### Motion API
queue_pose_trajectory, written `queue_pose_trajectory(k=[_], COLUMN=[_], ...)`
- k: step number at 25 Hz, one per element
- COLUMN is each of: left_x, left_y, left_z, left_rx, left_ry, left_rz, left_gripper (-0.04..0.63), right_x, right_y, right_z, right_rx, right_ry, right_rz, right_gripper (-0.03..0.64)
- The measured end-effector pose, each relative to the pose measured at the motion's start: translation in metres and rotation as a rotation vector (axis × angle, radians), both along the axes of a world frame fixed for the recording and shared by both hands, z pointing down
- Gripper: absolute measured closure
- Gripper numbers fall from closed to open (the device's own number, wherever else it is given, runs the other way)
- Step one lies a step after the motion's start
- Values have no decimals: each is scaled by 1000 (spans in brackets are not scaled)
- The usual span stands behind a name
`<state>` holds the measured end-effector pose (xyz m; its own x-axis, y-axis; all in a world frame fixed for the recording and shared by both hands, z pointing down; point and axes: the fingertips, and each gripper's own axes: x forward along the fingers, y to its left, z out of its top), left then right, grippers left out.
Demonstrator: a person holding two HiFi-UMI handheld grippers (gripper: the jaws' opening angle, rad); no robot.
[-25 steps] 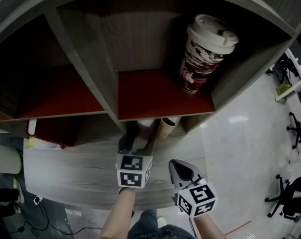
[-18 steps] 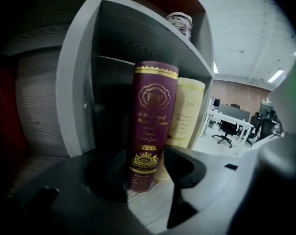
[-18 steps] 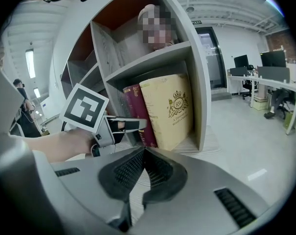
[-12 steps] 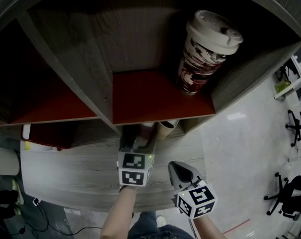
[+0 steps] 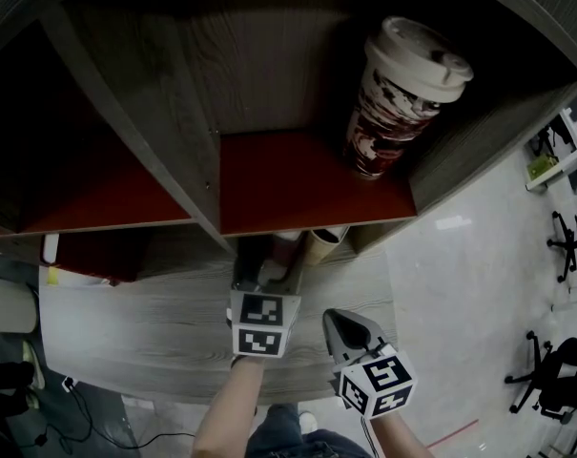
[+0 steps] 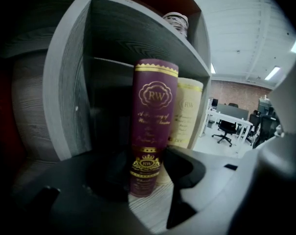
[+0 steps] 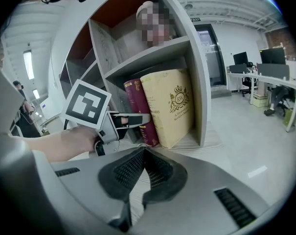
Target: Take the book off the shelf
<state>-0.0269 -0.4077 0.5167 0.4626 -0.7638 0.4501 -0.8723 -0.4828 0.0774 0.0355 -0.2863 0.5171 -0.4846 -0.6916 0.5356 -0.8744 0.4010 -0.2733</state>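
A purple book [image 6: 152, 131] with gold print stands upright in the lower shelf compartment. A cream book [image 6: 187, 111] leans against its right side. My left gripper [image 6: 148, 173] has one jaw on each side of the purple spine near its foot and is shut on it. The right gripper view shows the same: the left gripper [image 7: 130, 121] clamped on the purple book [image 7: 138, 111], next to the cream book [image 7: 172, 106]. From the head view the left gripper [image 5: 259, 273] reaches under the shelf board. My right gripper [image 7: 144, 155] hangs shut and empty, back from the shelf, to the right.
A tall paper cup [image 5: 402, 93] with a lid stands on the red shelf board [image 5: 298, 184] above the books. A grey upright divider [image 5: 188, 151] separates the compartments. Office chairs [image 5: 565, 246] stand on the pale floor to the right.
The left gripper has edged slightly further in towards the shelf. The right gripper has held its place.
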Motion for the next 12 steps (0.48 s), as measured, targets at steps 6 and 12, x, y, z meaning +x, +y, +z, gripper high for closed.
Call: queue_pose_trajectory(k=[6, 12], left_x=[-7, -15], left_y=[11, 30], left_z=[-5, -12], left_rx=[15, 24], left_ry=[-16, -18], left_rz=[-21, -33], left_gripper=[382, 385], right_x=[0, -4], right_y=[4, 14], right_z=[-5, -6], right_rx=[11, 14], right_ry=[0, -1], right_rz=[2, 0], right_gripper=[609, 609])
